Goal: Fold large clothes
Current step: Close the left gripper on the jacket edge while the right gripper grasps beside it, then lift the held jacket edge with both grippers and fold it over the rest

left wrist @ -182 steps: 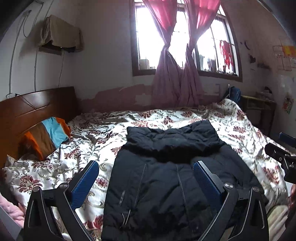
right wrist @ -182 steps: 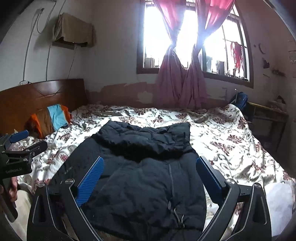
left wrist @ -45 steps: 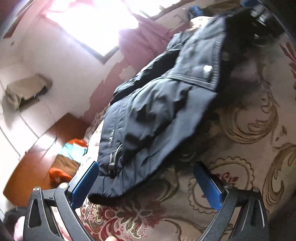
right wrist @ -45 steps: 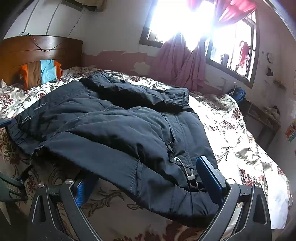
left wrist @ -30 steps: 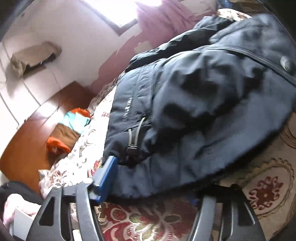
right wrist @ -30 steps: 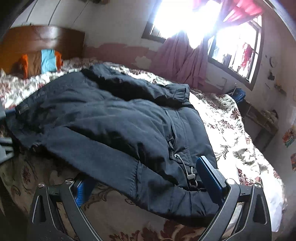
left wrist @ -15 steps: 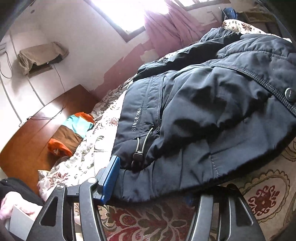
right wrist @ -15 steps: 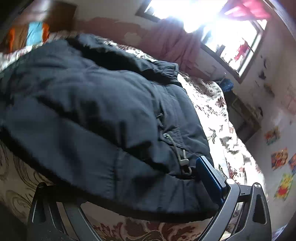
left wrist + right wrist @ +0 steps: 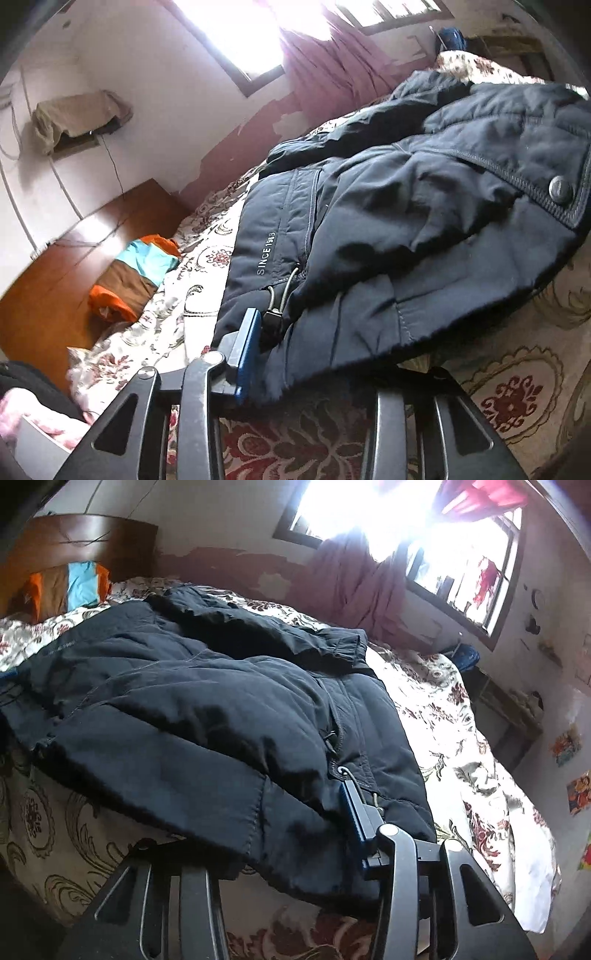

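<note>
Blue pads of the left tongs are pressed together on the hem corner of the dark navy jacket, with one pad on top and the other hidden under the cloth, just beside the drawcord toggle. The right tongs pinch the other hem corner of the jacket in the same way: only the right blue pad shows, against the fabric near a cord loop. The jacket lies spread on the bed, over a flowered bedspread, with its hem near the tongs and its hood at the far end. A white print "SINCE 1988" runs along the jacket's side panel, and a metal snap button sits on a stitched flap. Beyond the jacket on the left, a pillow in orange, brown and turquoise rests against the wooden headboard. Behind the jacket's hood, pink curtains hang at a bright window. Far right of the jacket, coloured pictures are on the wall.
</note>
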`<state>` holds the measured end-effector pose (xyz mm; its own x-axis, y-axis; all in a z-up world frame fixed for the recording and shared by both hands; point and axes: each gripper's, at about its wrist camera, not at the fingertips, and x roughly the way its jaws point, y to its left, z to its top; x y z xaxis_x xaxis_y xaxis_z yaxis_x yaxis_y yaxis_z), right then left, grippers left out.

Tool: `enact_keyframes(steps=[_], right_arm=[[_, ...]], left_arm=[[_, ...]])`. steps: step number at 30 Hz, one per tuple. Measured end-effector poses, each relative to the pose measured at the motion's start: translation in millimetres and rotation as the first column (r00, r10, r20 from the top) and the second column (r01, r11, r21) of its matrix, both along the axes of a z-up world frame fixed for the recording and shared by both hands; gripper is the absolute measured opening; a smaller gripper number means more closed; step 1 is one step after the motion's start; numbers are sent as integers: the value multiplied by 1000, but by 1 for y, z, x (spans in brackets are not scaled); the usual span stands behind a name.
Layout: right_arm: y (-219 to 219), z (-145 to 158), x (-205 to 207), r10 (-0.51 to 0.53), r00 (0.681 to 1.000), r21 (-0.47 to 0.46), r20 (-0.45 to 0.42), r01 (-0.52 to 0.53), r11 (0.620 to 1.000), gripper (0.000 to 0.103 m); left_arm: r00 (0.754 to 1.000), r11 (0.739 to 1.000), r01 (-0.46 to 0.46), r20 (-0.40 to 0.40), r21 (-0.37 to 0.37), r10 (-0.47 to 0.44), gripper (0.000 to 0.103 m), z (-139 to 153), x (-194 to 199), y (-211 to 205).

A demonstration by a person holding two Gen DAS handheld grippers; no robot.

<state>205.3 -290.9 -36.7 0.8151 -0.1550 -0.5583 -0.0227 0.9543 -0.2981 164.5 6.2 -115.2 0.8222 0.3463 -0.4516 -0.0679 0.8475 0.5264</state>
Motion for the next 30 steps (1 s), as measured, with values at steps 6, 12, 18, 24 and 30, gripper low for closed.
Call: enact_keyframes(steps=[6,12,18,24,30], right_arm=[[-3,1,1,21,1000,37,6,-21,999,28],[-8,11,-11,48,996,109,70,-56,993,13],[-7,26,-33,75,985,119,156,-95,988,10],[-10,48,-66,95,972,139,214,-127,982,9],[-17,76,-96,92,966,193,242,-141,971,9]], left_arm=[[998,989,-61,12,-136,63,27,18,13,7],[998,979,-38,48,-203,49,17,32,4,10],[996,959,-18,75,-283,41,10,50,-6,18],[994,954,28,113,-297,6,7,70,-30,25],[993,945,63,118,-322,-27,7,92,-62,30]])
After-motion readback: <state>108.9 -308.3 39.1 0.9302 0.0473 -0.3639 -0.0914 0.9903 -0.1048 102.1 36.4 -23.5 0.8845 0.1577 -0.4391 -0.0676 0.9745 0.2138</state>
